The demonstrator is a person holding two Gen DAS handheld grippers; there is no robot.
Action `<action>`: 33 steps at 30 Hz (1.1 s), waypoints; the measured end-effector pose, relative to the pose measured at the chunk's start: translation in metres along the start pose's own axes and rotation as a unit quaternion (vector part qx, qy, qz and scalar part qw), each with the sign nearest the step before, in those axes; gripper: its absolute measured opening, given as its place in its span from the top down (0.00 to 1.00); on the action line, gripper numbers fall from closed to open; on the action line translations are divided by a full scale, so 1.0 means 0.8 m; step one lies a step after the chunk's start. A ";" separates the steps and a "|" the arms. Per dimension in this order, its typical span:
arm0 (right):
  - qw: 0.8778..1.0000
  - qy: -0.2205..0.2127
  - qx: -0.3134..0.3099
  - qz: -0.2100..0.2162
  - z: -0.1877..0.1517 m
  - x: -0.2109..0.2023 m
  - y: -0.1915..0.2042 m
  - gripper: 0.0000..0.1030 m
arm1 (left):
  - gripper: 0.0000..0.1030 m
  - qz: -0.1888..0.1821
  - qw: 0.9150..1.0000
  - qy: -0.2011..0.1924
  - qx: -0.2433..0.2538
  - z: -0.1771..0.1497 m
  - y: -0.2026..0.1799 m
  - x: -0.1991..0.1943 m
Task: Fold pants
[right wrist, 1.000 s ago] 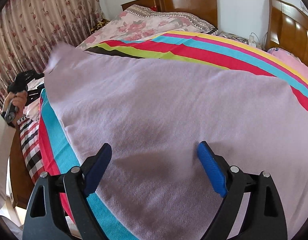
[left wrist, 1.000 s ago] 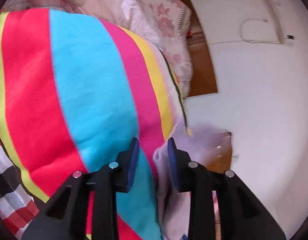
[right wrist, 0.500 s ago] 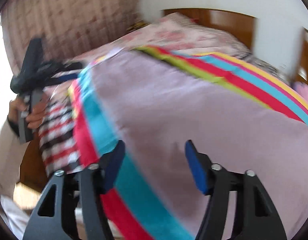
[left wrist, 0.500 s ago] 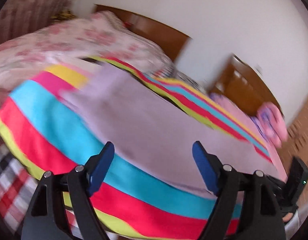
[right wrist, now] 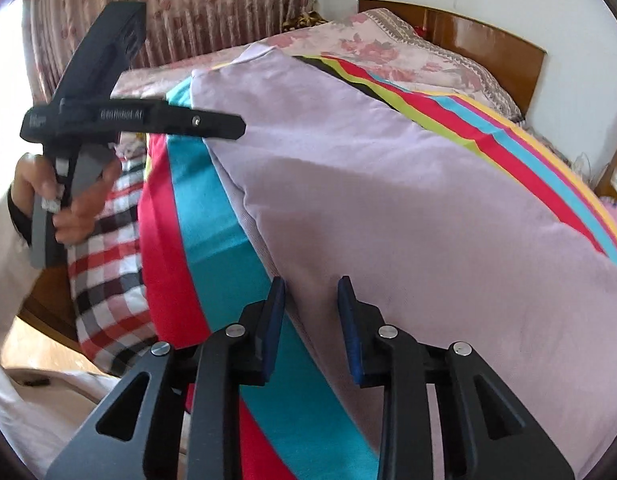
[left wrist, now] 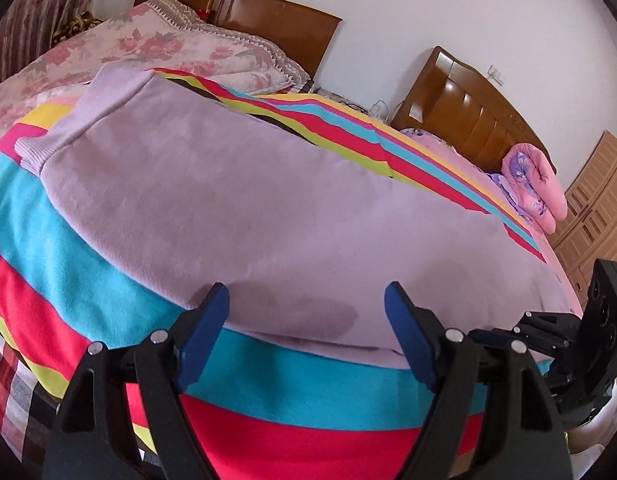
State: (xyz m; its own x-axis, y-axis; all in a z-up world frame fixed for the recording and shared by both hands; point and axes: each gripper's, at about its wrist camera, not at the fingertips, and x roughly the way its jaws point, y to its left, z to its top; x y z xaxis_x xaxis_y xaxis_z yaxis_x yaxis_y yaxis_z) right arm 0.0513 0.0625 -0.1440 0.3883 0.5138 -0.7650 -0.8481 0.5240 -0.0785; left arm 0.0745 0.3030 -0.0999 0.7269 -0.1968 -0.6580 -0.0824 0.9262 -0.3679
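Striped blanket [left wrist: 88, 280] bears lilac pants [left wrist: 268, 208]; hand-held grippers apart.

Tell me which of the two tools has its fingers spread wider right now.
The left tool: its blue pads stand far apart over the near edge of the lilac pants. The right tool shows only a narrow gap.

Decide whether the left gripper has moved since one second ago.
Yes. The left gripper let go of the lilac fleece pants and swung toward the wooden headboard; it now stands open at their near edge.
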 end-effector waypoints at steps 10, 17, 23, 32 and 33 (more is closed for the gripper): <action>0.998 -0.043 -0.046 -0.031 0.014 -0.037 0.009 0.95 | 0.22 -0.019 0.999 0.012 -0.036 0.011 0.016 -0.005; 0.998 0.006 -0.053 -0.010 -0.005 -0.017 0.015 0.95 | 0.22 0.007 1.000 0.021 -0.021 0.009 0.007 -0.003; 1.000 0.004 -0.017 0.020 -0.011 -0.028 0.004 0.89 | 0.22 0.084 0.996 0.034 0.026 0.010 -0.024 -0.002; 0.985 -0.022 0.173 0.012 -0.066 -0.076 -0.090 0.68 | 0.11 0.053 0.993 0.036 0.098 -0.004 -0.108 0.018; 0.984 -0.011 0.178 0.006 -0.075 -0.073 -0.092 0.68 | 0.11 0.056 0.992 0.052 0.101 -0.009 -0.111 0.030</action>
State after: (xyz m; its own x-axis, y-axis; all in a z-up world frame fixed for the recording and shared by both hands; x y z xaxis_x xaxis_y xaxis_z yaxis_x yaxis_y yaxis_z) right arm 0.0695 -0.0470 -0.1321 0.3898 0.5334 -0.7507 -0.6734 0.7211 0.1627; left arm 0.0940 0.2140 -0.0880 0.6461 -0.1115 -0.7551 -0.0124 0.9876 -0.1565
